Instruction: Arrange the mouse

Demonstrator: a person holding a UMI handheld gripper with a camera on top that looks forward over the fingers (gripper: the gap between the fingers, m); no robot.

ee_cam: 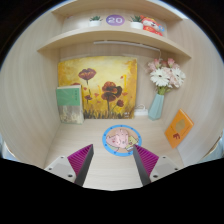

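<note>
While we look forward along the fingers (113, 162), we see them standing open with a wide gap, and nothing is held between the pink pads (82, 156). Just ahead of them, a little beyond the fingertips and almost on the middle line of the gap, a round flat thing with a blue rim and a pale pink picture (119, 139) lies on the worktop (112, 172). We cannot tell if this is the mouse or only a small mat for it; no clear mouse shape shows. Because it looks round, we cannot give it a long axis.

Behind it a flower painting (98, 86) leans on the back wall, with a green card (69, 103) at one side and a blue vase of flowers (157, 101) and an orange card (179, 127) at the other. In our judgement the coming move is straight forward, with only a small correction sideways.
</note>
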